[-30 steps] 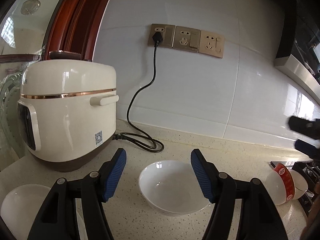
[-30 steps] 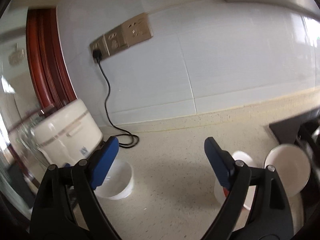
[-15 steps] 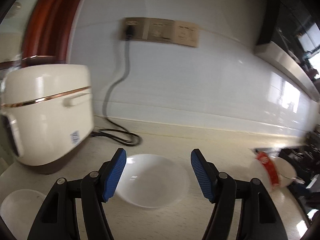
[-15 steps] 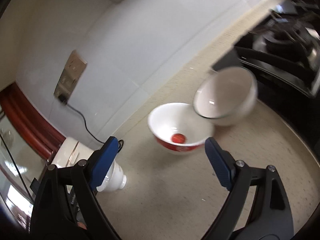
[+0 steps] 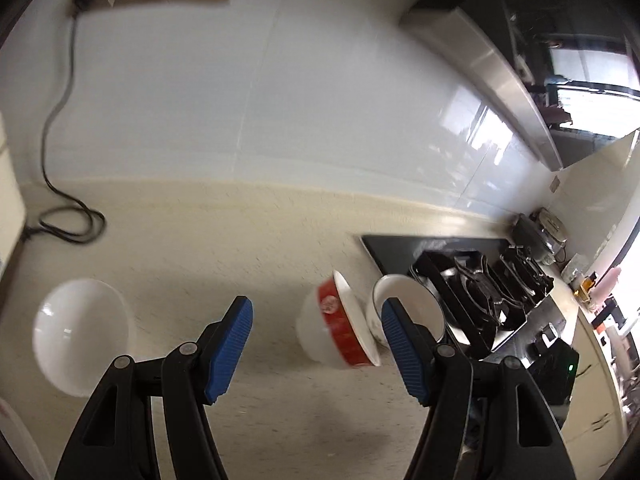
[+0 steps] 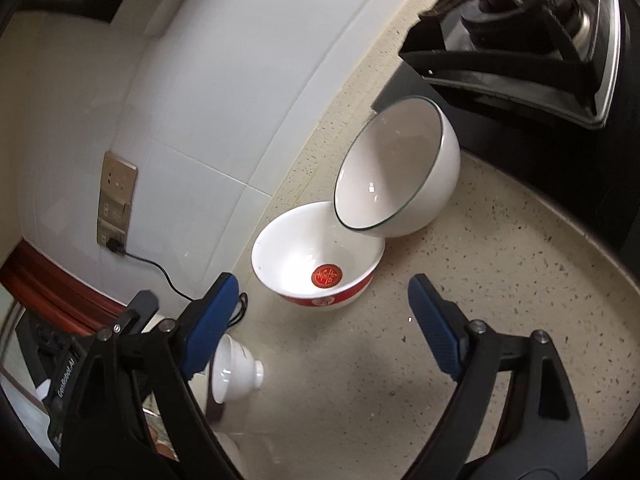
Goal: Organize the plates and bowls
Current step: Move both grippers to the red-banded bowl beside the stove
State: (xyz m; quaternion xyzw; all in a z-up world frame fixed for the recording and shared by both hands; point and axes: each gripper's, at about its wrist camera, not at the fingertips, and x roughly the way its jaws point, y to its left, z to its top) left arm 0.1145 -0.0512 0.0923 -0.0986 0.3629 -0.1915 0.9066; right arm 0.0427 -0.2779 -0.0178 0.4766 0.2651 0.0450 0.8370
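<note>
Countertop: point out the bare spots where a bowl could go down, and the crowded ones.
Bare countertop runs between the plain white bowl and the red-banded bowl, back to the wall. More lies in front of the red-banded bowl, before the right gripper. Crowded: the green-rimmed bowl leans on the red-banded bowl beside the stove.

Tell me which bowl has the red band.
The red-banded bowl directly ahead of the right gripper, also marked with a red emblem inside. The dark-rimmed bowl beside it and the small white bowl show no red.
</note>
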